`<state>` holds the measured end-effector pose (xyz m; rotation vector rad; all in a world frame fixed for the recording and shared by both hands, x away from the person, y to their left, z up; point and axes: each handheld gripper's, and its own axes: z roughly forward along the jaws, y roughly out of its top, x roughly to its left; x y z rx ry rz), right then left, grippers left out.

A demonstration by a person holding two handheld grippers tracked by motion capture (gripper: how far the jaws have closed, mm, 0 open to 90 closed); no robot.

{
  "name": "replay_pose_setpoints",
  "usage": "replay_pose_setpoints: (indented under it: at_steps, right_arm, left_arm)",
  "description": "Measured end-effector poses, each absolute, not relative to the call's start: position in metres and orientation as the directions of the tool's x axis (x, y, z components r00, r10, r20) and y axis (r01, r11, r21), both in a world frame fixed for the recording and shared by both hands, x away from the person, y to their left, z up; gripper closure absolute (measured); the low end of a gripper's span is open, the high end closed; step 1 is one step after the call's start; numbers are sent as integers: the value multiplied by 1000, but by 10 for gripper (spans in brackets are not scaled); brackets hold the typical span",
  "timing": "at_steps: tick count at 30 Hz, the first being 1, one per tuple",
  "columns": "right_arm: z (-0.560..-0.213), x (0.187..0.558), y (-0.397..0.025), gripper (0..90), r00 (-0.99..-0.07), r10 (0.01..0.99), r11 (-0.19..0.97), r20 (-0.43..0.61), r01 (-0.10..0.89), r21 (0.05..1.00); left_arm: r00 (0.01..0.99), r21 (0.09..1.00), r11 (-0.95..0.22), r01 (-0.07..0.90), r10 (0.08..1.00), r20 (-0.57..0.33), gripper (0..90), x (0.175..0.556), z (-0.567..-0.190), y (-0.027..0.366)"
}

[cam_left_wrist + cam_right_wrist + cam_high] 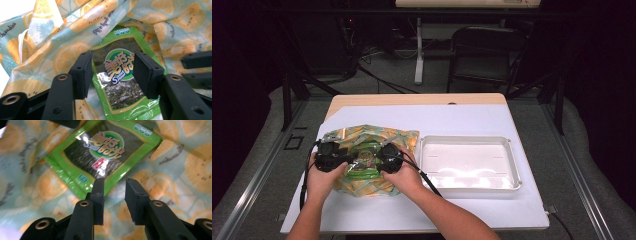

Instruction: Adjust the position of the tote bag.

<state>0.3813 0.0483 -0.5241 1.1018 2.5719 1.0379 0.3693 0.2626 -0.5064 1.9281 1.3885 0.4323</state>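
Right now the green snack packet (120, 77) lies on the citrus-print cloth (62, 50) between the two tongs, the left gripper (112, 72) gaping wide over it, the right gripper (114, 195) narrowly parted at its edge, neither gripping anything.
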Motion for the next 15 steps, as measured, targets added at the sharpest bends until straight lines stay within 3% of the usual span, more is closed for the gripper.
replay_pose_setpoints:
  at_steps: [15]
  right_arm:
    - [-532, 389, 57, 689, -684, 716, 449, 136, 601, 661]
  left_arm:
    - [335, 675, -139, 724, 927, -169, 525, 371, -516, 268]
